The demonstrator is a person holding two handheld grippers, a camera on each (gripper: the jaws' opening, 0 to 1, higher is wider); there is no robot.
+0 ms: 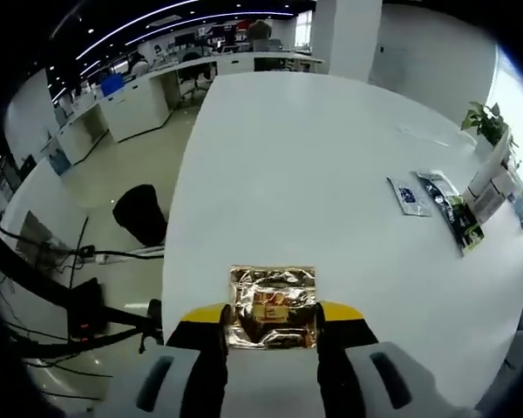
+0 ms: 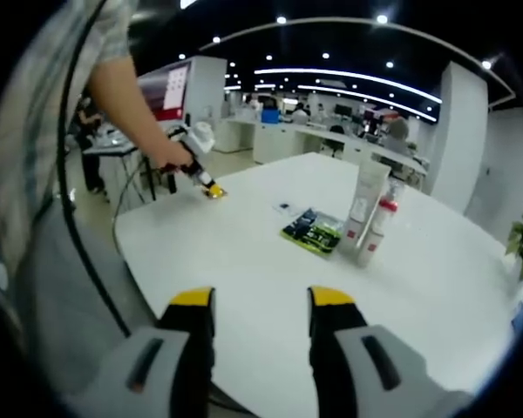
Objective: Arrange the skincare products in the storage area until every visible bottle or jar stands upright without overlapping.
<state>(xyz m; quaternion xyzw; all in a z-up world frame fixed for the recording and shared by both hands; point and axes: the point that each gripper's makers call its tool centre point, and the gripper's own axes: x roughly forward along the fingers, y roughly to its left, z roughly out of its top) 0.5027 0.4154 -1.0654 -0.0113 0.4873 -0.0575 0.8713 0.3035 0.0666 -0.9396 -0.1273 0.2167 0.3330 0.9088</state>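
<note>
Crinkled gold foil sachet (image 1: 273, 306) between left gripper (image 1: 273, 326) fingers

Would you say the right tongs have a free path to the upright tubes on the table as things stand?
Probably yes. The right tongs stand open and empty over bare white table, and the tubes stand ahead and to their right. The dark sachet lies beside the tubes, not across the line.

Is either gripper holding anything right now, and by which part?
The left gripper clamps a gold foil sachet by its near edge, on the white table. The right gripper is open, holding nothing.
</note>
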